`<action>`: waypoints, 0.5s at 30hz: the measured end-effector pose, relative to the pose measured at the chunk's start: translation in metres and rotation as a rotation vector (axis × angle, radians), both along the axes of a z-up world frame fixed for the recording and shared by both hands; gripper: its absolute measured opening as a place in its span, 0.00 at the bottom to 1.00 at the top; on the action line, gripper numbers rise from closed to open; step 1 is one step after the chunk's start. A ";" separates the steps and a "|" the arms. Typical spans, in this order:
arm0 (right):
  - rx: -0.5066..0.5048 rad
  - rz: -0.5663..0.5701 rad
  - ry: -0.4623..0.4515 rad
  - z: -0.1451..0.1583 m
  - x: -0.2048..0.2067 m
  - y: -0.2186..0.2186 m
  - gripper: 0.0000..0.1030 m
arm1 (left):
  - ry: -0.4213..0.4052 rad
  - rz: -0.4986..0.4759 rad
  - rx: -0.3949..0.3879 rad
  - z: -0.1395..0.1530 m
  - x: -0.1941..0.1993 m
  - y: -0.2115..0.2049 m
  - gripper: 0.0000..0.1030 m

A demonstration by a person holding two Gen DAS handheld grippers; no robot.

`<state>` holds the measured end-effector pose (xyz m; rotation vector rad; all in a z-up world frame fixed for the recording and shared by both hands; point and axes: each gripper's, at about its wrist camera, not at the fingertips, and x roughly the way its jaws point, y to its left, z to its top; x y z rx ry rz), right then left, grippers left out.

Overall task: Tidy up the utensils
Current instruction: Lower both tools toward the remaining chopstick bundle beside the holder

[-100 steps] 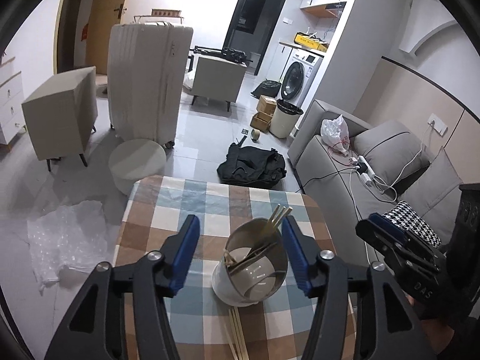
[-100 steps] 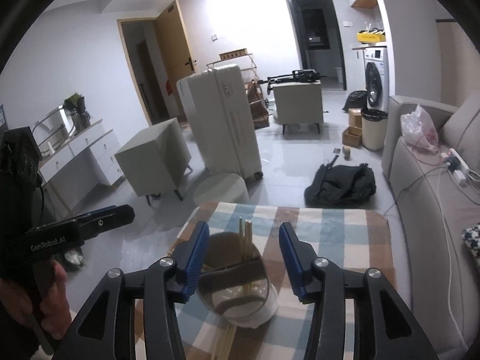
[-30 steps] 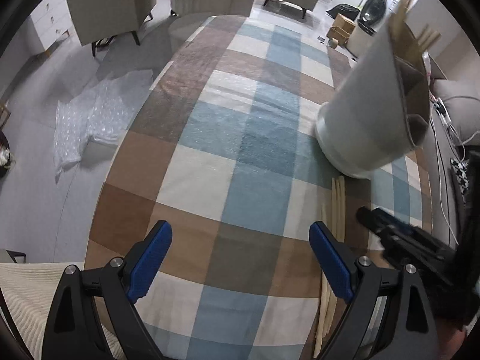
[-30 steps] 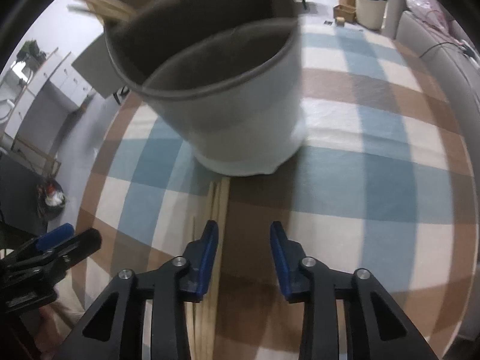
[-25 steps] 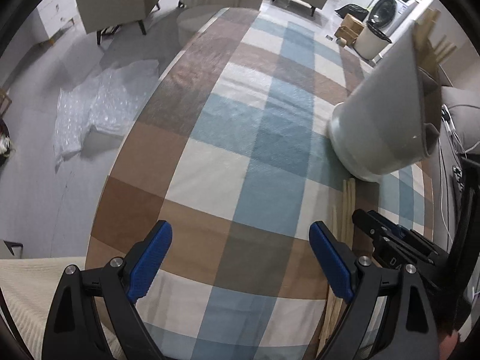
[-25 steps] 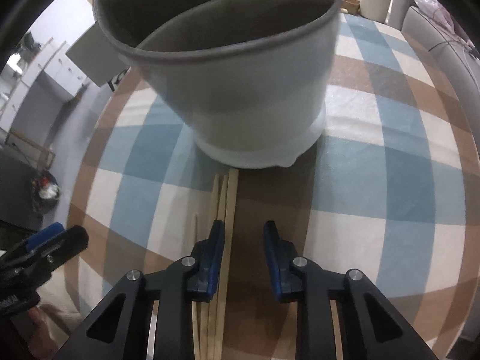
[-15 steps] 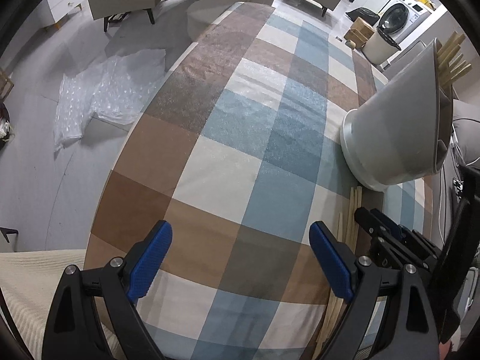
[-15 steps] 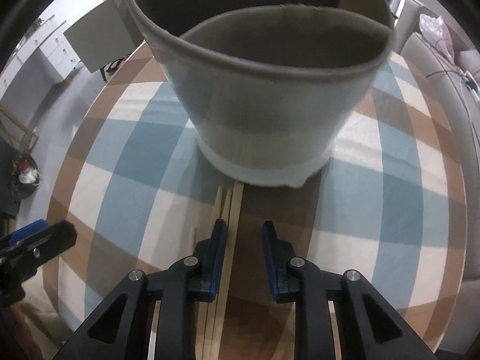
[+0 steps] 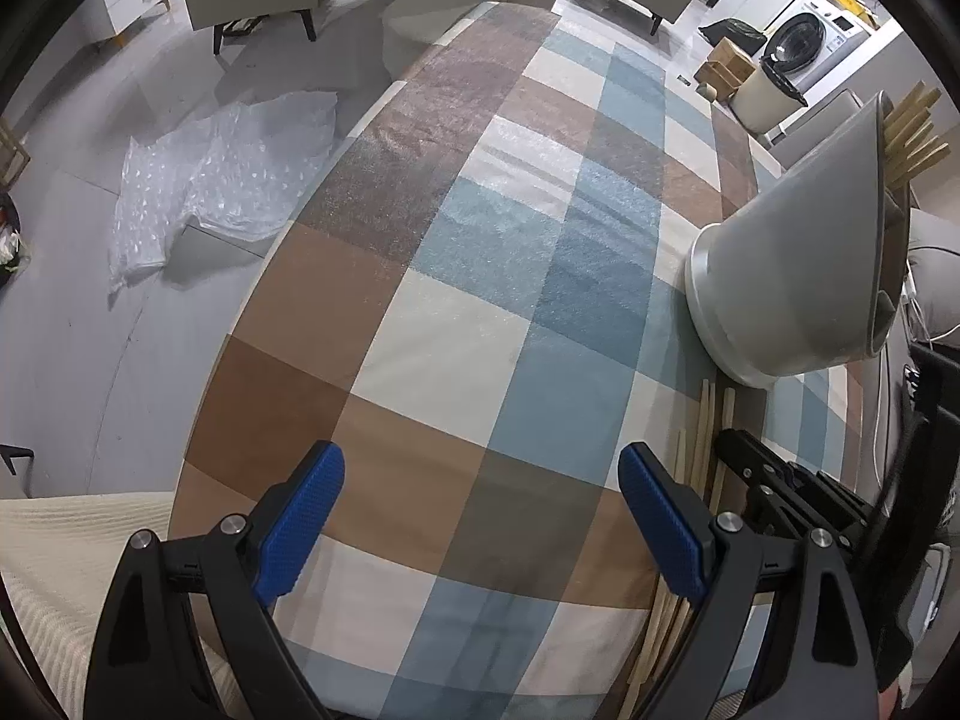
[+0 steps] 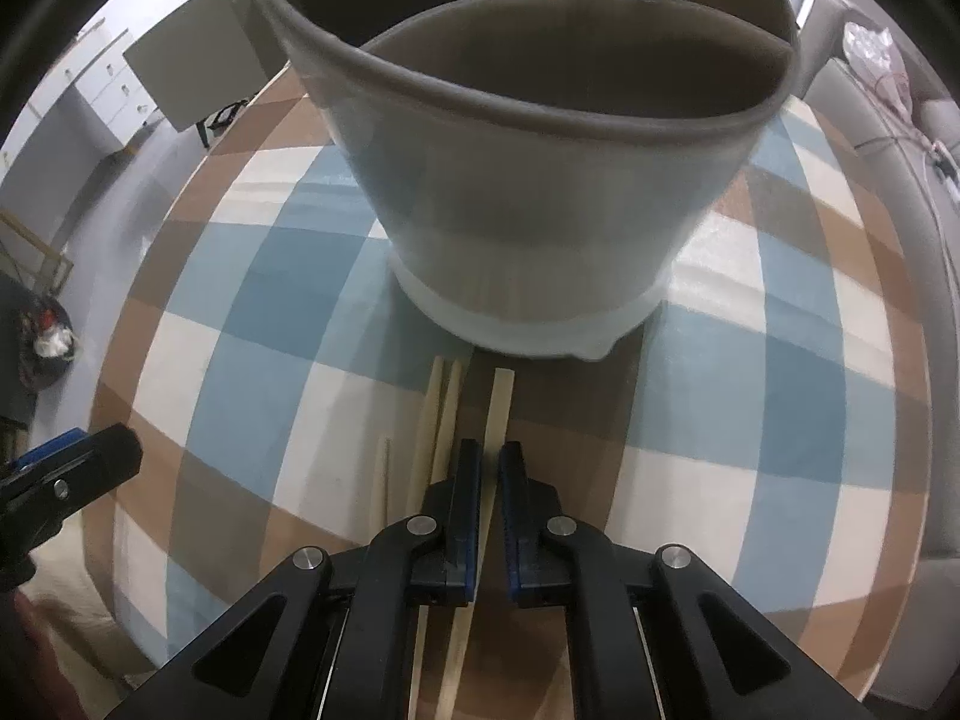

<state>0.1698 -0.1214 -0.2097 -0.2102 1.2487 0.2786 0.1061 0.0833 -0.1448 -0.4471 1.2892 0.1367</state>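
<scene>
The right tool (image 10: 489, 468) is clenched on one chopstick (image 10: 499, 408) lying near the holder (image 10: 528, 228) on the bench (image 9: 480, 276); the left tool (image 9: 480, 492) is released.

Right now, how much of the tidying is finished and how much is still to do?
Partly done: several chopsticks already stand in the holder. In hand: the right gripper has nearly shut around one chopstick lying on the checked tablecloth. Left: that one and three others beside it still lie flat. The left gripper is open and holds nothing.
</scene>
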 end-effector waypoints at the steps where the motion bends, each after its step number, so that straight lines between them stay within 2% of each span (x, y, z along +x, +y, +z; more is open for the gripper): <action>1: -0.013 0.009 -0.006 0.000 0.001 0.003 0.08 | -0.001 0.001 0.001 0.000 0.000 0.001 0.87; 6: -0.029 0.035 -0.015 0.001 0.004 0.011 0.08 | 0.013 0.015 -0.012 -0.003 0.000 0.004 0.87; 10: -0.005 0.062 0.017 0.002 -0.005 0.003 0.05 | 0.008 0.005 -0.013 -0.001 0.001 0.002 0.87; 15: -0.013 0.082 0.036 0.003 -0.017 -0.006 0.07 | 0.003 0.002 -0.020 -0.001 0.002 0.002 0.87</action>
